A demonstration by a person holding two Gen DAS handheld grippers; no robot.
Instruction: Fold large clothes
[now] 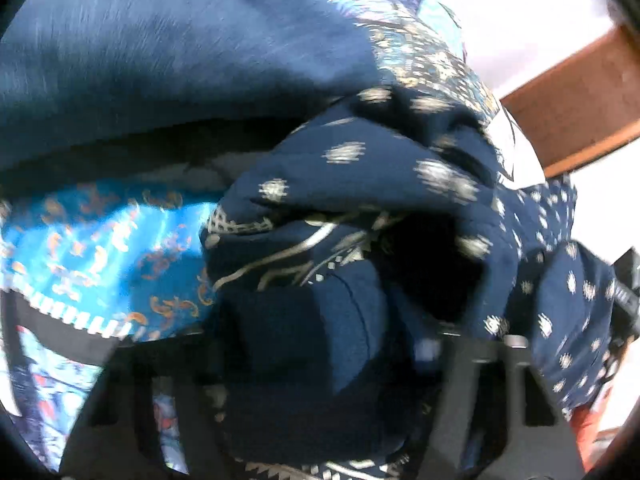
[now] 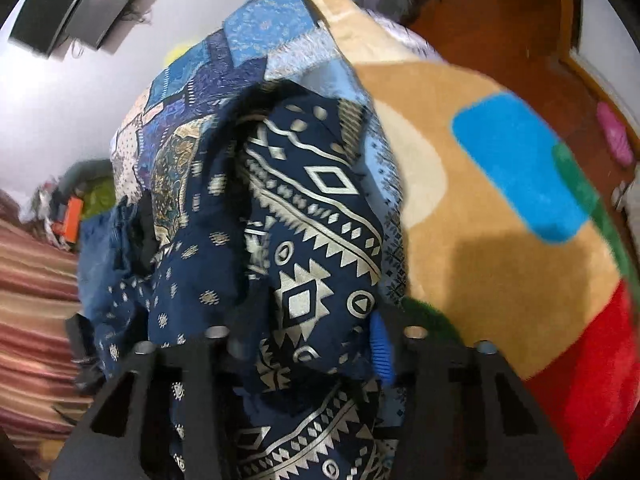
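Note:
A navy garment with silver geometric print [image 2: 316,216] is bunched up close to both cameras. In the right wrist view its folds fill the gap between the black fingers, and a blue pad [image 2: 381,354] presses against the cloth, so my right gripper [image 2: 304,340] is shut on it. In the left wrist view the same navy cloth with small silver dots [image 1: 352,168] is rolled into a thick wad between the fingers. My left gripper [image 1: 320,344] is shut on that wad. The fingertips of both grippers are partly hidden by fabric.
A blue patchwork cloth [image 2: 248,52] lies behind the garment on a tan plush blanket with blue, green and red patches [image 2: 500,248]. Plain blue fabric [image 1: 160,60] and bright blue paisley cloth [image 1: 100,248] lie beside the left gripper. Wooden floor [image 2: 500,20] lies far right, striped fabric [image 2: 32,300] left.

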